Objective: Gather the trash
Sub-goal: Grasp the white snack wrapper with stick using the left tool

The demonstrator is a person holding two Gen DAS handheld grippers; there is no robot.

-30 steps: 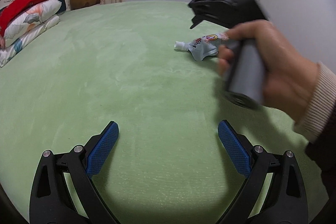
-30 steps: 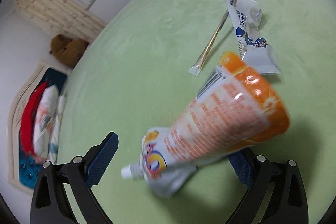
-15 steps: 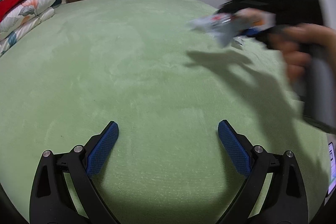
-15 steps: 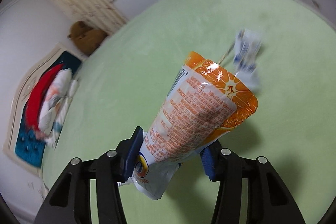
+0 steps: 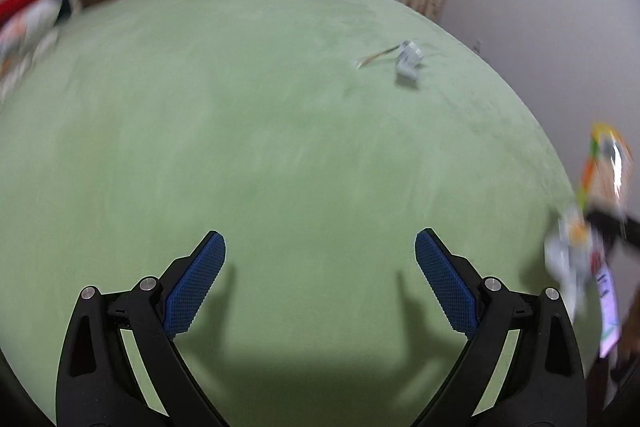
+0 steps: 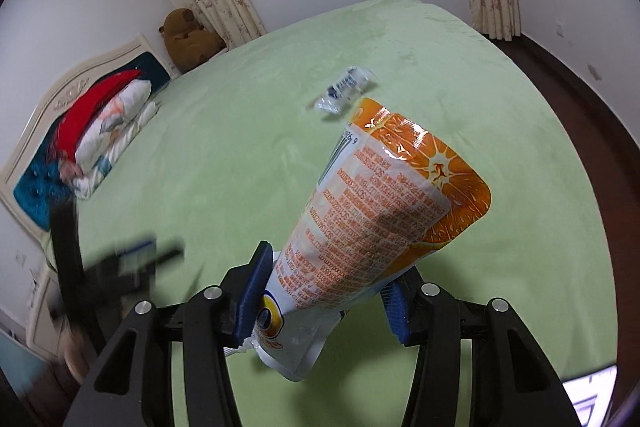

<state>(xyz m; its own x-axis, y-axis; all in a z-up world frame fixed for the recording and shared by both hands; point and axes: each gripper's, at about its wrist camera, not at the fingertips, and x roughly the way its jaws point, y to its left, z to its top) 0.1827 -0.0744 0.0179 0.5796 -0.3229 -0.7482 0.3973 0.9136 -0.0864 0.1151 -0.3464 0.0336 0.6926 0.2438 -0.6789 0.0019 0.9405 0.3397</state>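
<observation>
Orange-and-white foil: the juice pouch (image 6: 384, 227) sits clamped between my right gripper (image 6: 324, 291) jaws, which close on its narrow spout end, so its long axis runs forward and up and to the right, away from the jaws, with the wide orange base farthest out. It hangs clear above the green bed (image 6: 240, 167). In the left wrist view the same pouch shows only as a blur at the far right edge. My left gripper (image 5: 320, 267) hovers low over the bed with its jaws spread wide and nothing between them.

Two pieces of trash are left on the bed: a small blue-and-white wrapper (image 5: 408, 61) and, just beside it on its left, a thin straw-like stick (image 5: 378, 55), whose long axis runs roughly left to right in the left wrist view. Both lie ahead and to the right of the left jaws, well apart from them. I judge the empty left gripper the natural one for that pickup. No bin or bag shows in either view, so I cannot tell where the pouch is to go.
</observation>
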